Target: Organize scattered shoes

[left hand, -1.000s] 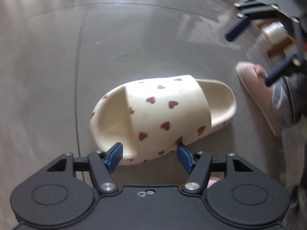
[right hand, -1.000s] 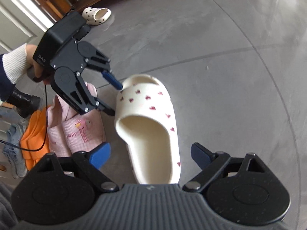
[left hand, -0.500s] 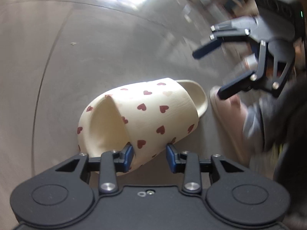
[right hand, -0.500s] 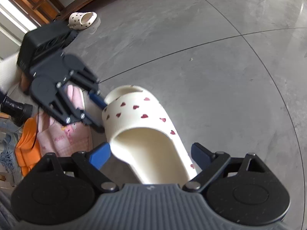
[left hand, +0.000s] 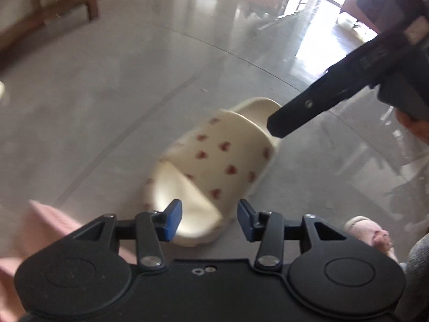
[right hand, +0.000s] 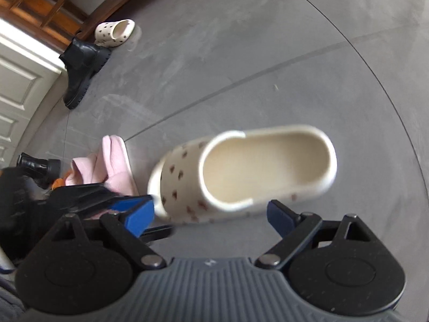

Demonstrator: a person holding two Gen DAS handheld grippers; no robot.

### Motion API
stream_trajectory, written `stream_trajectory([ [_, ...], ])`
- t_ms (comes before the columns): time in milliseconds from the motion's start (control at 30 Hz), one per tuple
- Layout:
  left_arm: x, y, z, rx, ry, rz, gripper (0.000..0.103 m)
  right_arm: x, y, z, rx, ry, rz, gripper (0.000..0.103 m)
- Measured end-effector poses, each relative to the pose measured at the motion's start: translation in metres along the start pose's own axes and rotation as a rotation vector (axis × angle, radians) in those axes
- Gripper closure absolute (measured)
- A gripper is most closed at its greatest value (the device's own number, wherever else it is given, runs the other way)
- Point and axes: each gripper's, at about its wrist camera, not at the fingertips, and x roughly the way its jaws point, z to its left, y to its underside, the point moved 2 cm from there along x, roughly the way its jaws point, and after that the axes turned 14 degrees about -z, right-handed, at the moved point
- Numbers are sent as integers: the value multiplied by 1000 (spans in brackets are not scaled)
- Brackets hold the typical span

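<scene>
Just ahead of the left gripper (left hand: pixel 206 220), the heart-print slide (left hand: pixel 214 171) lies on the grey floor (left hand: pixel 107 107), toe end nearest its pads.

Its long axis runs away from the left gripper toward the right gripper (right hand: pixel 211 216), which faces the heel side. Left jaws, just reopening, stand partly apart astride the toe without pressing it; right jaws are wide and empty. The left looks nearer for a grasp.

The heart slide (left hand: pixel 214 169) is smeared with motion blur in both views, hearts just reddish smudges. Pink slipper (left hand: pixel 51 230) is cut off by the left edge and blurry. Right tool (left hand: pixel 308 112) covers the slide's heel. Can't tell if anything's touching it.
</scene>
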Motion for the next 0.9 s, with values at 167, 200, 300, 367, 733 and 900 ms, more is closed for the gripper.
stream_trajectory([
  [167,-40,-6,26,-23,-188,-24,50,40,-4,11,-48,-98,56,41],
  [200,-51,-5,31,-43,-228,-35,49,51,-1,11,-40,-126,85,62],
  [300,-63,-5,28,-93,-294,-68,46,60,2,9,-60,-220,100,74],
  [367,-70,-9,35,-149,-333,-80,46,61,-1,16,-175,-267,101,75],
  [733,-98,-16,66,-309,-513,-78,44,72,-60,87,-931,-784,418,80],
  [900,-100,-17,82,-346,-581,-62,43,120,-35,114,-1147,-952,709,83],
])
